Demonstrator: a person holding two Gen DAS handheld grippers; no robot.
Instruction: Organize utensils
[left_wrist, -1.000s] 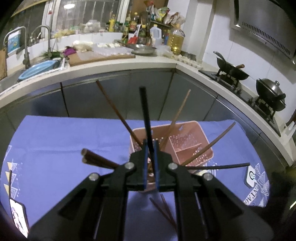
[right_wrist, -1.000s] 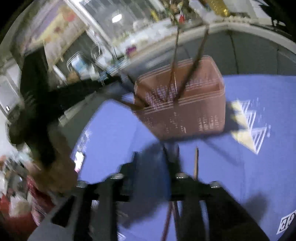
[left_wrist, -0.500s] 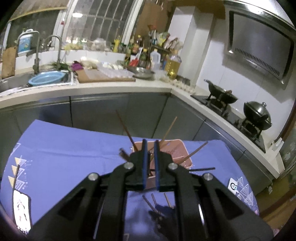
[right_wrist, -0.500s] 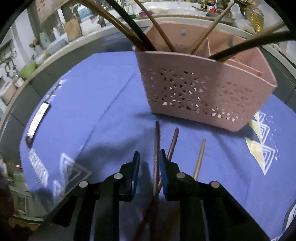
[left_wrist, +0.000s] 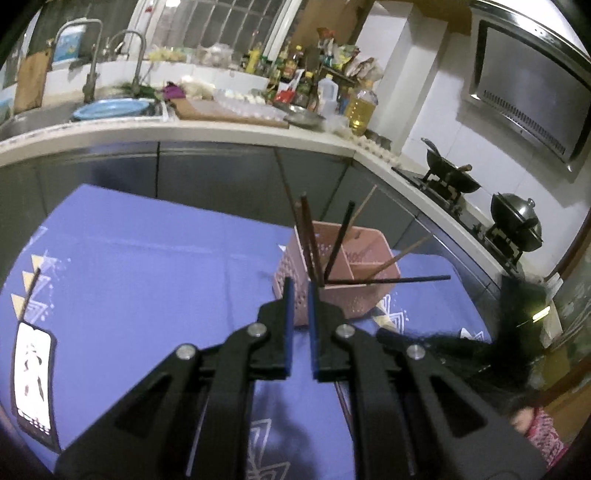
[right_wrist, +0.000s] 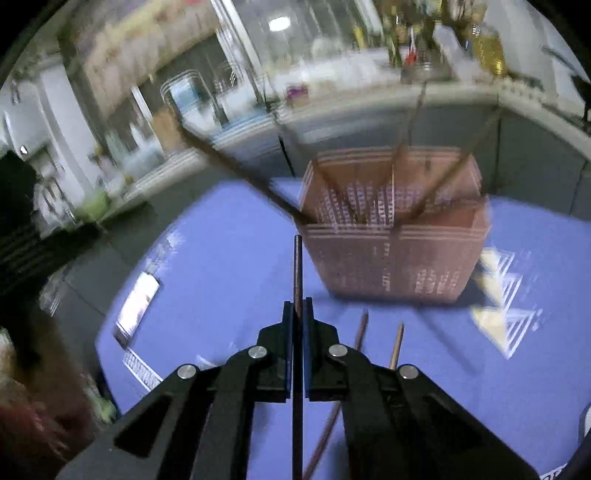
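In the left wrist view a phone (left_wrist: 33, 376) lies at the far left edge of the blue-clothed worktop (left_wrist: 147, 266). At the centre bottom, the left tool (left_wrist: 298, 291) has its blue pads drawn close together with nothing between them; it carries no utensil. Just beyond its tips, right of centre, stands the pink utensil basket (left_wrist: 332, 273), a perforated holder with dividers. Several chopsticks (left_wrist: 308, 240) already stand or lean in it: two dark ones upright at its left end, a black one slanting, and others sticking out to the right over the rim. Further right, the stove with a wok (left_wrist: 448, 177) sits on the kitchen counter behind.

In the right wrist view, much blurred, the phone (right_wrist: 136, 306) shows at the lower left of the cloth. At the centre, the right tool (right_wrist: 297, 314) is pinched on a dark chopstick (right_wrist: 297, 273), which runs straight up between the pads and points towards the basket (right_wrist: 395, 251); its jaws have just been closing on it. Right of the tool, two more brown chopsticks (right_wrist: 397, 343) lie on the cloth, in front of the basket and apart from it.

Judging by this, the sorting is well along: most sticks are in the holder, one is lifted, and at least two loose ones remain to be gathered.
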